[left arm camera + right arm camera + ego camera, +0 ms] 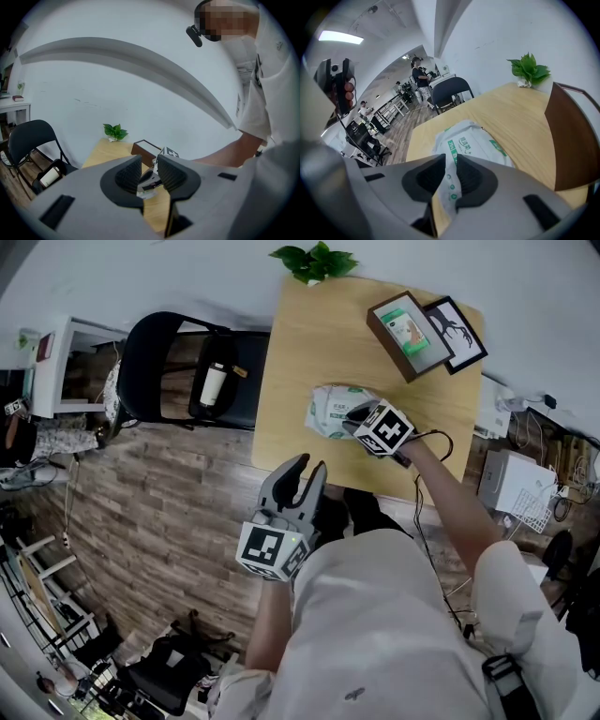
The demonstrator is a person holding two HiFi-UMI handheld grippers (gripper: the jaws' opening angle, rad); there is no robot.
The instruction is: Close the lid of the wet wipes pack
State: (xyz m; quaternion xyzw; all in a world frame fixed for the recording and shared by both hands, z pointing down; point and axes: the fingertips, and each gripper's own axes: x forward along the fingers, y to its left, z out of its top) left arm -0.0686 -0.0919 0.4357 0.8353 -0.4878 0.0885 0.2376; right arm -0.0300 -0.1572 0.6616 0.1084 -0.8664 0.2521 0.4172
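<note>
Head view first: the wet wipes pack [330,407] lies roughly mid-table [291,352]. The right gripper [354,416] comes at it from about 4 o'clock and is tipped down onto the pack's near end. The left gripper [307,469] hangs off the table edge at about 6 o'clock from the pack, well apart from it. My guess is it's parked there to keep out of the way, since this looks like a one-handed job.

Left gripper view: the claw is released, the pads are a little apart and nothing sits between them. Through the gap you can see the other gripper working far off. A plant [115,131] is at 11 o'clock at the table's far edge and a brown box [143,149] is nearer 12.

Right gripper view: this claw is clenched on the pack, with a white fold of film with green print running up between the pads. I can't tell whether that fold is the lid flap itself. The steep downward tilt makes sense to me, because pinching from above lets you fold or press the flap down onto the pack.
</note>
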